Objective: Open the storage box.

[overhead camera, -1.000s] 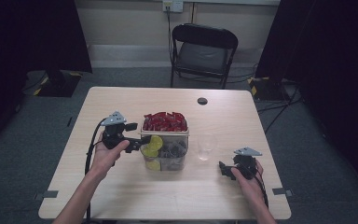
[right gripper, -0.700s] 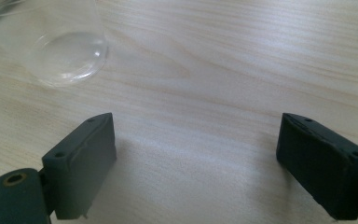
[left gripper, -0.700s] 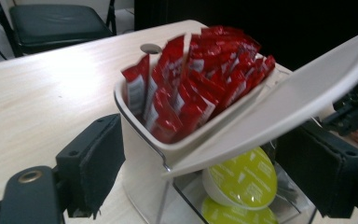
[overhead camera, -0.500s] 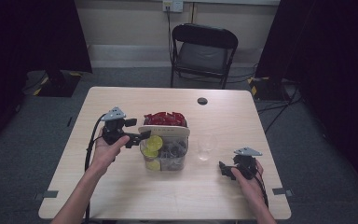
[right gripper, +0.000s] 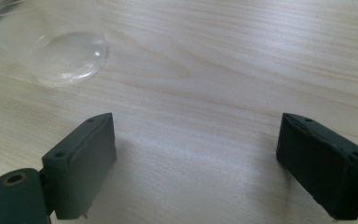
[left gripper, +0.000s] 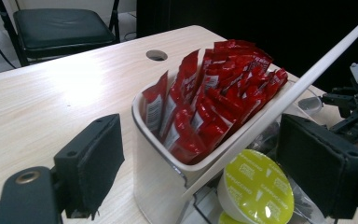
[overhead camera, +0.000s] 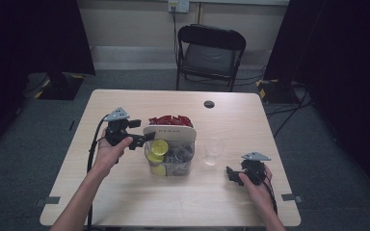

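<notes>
Dark curtains and a black chair [overhead camera: 211,53] stand behind our pale wooden worktop [overhead camera: 125,207]. We hold the left gripper [overhead camera: 143,139] spread at the lifted white lid [left gripper: 307,77] of a clear box [overhead camera: 169,155] mid-worktop, jaws just opening, with red sachets [left gripper: 214,100] and a yellow-green capsule [left gripper: 257,192] between them. Our right gripper [overhead camera: 231,174], spread and empty, rests near the right edge, beside a clear cup [overhead camera: 213,150].

White organizer [overhead camera: 169,132] mid-table, lid [left gripper: 307,77] tilted up; red sachets [left gripper: 214,93] upright, yellow-green capsule [left gripper: 256,193] below.
</notes>
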